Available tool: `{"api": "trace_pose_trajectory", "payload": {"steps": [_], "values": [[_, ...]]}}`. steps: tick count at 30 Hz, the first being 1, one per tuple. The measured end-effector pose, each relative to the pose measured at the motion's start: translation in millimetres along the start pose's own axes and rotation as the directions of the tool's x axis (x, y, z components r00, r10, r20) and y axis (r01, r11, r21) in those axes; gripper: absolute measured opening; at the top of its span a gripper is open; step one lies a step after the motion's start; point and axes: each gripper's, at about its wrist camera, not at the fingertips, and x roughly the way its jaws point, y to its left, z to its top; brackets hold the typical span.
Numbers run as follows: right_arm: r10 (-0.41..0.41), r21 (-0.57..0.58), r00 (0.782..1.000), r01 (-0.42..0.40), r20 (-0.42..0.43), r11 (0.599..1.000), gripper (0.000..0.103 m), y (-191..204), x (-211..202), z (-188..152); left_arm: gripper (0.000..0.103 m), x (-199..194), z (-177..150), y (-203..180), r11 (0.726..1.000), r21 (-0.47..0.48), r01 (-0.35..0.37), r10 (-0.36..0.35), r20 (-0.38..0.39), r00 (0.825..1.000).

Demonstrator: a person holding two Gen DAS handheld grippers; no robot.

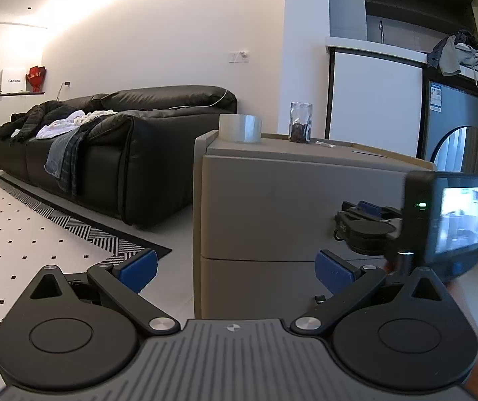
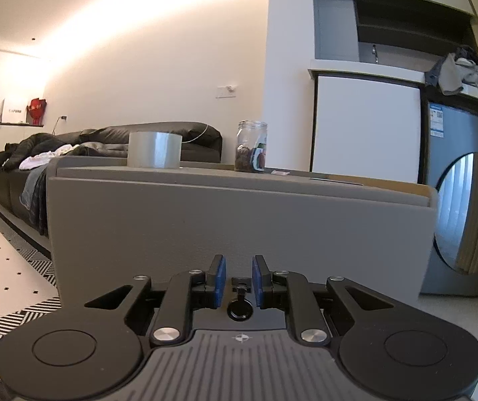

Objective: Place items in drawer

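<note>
The task looks like it is only starting. The grey cabinet (image 2: 239, 220) fills the middle of the right wrist view, and its top drawer front (image 1: 272, 207) looks pushed in, with the seam to the lower drawer showing below it in the left wrist view. No drawer is open in either view.

The items sit on top of the cabinet. A roll of clear tape (image 2: 154, 149) stands near the left end of the top, in the middle of the frame. A glass jar (image 2: 252, 146) with something dark at its bottom stands a bit to the right of the tape, apart from it. A tiny white scrap (image 2: 279, 173) lies just right of the jar. None of these are in a drawer yet.

The right gripper (image 2: 239, 280) is low in the frame, close to the drawer front. Its blue pads are near each other with a thin gap, and nothing is held between them. A small black ring (image 2: 239, 310) hangs in that gap, but it seems to be part of the tool.

The left gripper (image 1: 235, 267) is spread wide and holds nothing. It sits lower, by the cabinet's left corner.

So nothing is done yet. A drawer likely needs to be pulled out first. Then the tape and jar need to go in.
</note>
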Motion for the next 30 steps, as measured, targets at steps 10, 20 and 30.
{"api": "trace_pose_trajectory", "payload": {"steps": [10, 20, 30], "values": [[0.005, 0.029, 1.0, -0.004, -0.011, 1.0, 0.029, -37, -49, 3, 0.103, -4, 4, -15, 0.999, 0.037, -0.001, 0.001, 0.003, 1.0], [-0.031, 0.042, 1.0, 0.031, -0.005, 0.999, 0.032, -76, -87, 3, 0.103, -2, 5, -43, 0.998, 0.067, 0.013, -0.014, 0.001, 1.0], [-0.056, 0.003, 0.998, 0.056, 0.009, 0.998, 0.064, -94, -111, -2, 0.103, 4, 3, -72, 0.996, 0.086, 0.037, -0.037, -0.004, 0.999]]}}
